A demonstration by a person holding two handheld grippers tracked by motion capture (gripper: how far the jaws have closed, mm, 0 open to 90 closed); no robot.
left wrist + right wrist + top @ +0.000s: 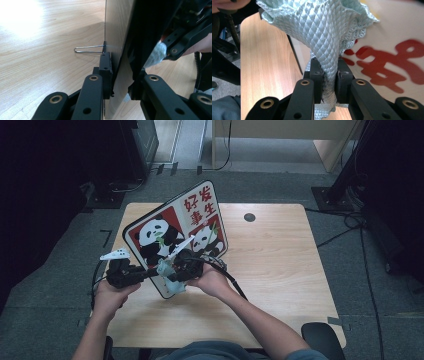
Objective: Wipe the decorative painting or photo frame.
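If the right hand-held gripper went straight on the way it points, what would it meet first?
Probably the printed panda board: the right hand-held gripper, shut on the pale green waffle-weave cloth, points at its face, close behind the cloth; exact depth is unclear.

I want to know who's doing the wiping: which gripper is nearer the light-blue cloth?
Right. The right gripper is shut on the cloth, pressing it against the panda board. The left gripper clamps the board's edge, beside the cloth but apart from it.

Panda board [165, 232] tilted — cloth [169, 276] against it.
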